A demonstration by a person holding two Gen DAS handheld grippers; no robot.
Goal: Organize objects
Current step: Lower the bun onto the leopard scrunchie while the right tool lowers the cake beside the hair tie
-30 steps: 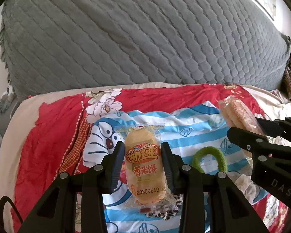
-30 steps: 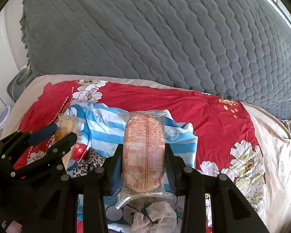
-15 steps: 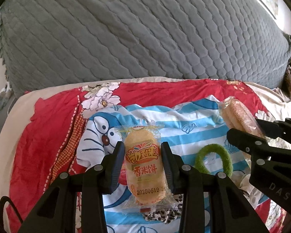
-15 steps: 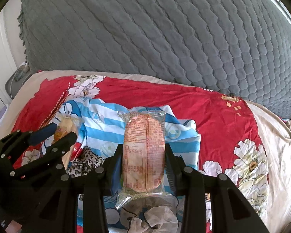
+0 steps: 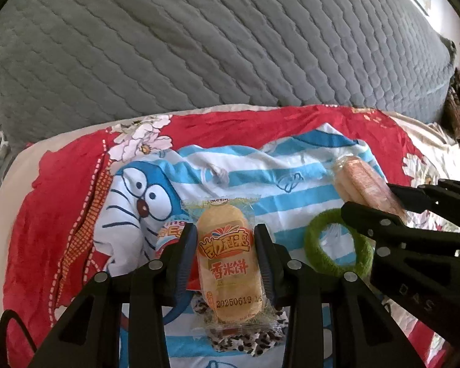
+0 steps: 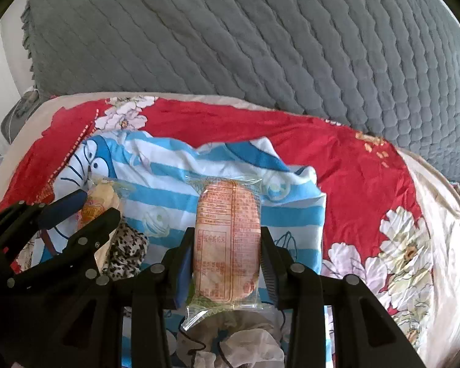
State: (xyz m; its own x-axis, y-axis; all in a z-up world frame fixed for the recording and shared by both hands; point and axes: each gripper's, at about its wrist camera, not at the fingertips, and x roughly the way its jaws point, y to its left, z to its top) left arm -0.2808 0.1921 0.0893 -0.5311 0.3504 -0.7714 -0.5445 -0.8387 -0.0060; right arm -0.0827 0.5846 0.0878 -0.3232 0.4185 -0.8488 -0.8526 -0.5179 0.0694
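On a bed (image 5: 61, 245) spread with a cartoon-cat cloth (image 5: 260, 178), the left gripper (image 5: 227, 245) and right gripper (image 6: 227, 254) each pinch a wrapped rice cracker (image 5: 230, 263) (image 6: 227, 245), apparently for sorting beside a green hair tie (image 5: 337, 245).

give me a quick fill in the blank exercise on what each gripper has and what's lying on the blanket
1. The left gripper is shut on a rice cracker packet with its ____ side facing the camera.
2. The right gripper grips a second rice cracker packet.
3. The hair tie on the striped blanket is ____.
4. The quilted cover behind is ____.

Missing words: front; green; grey
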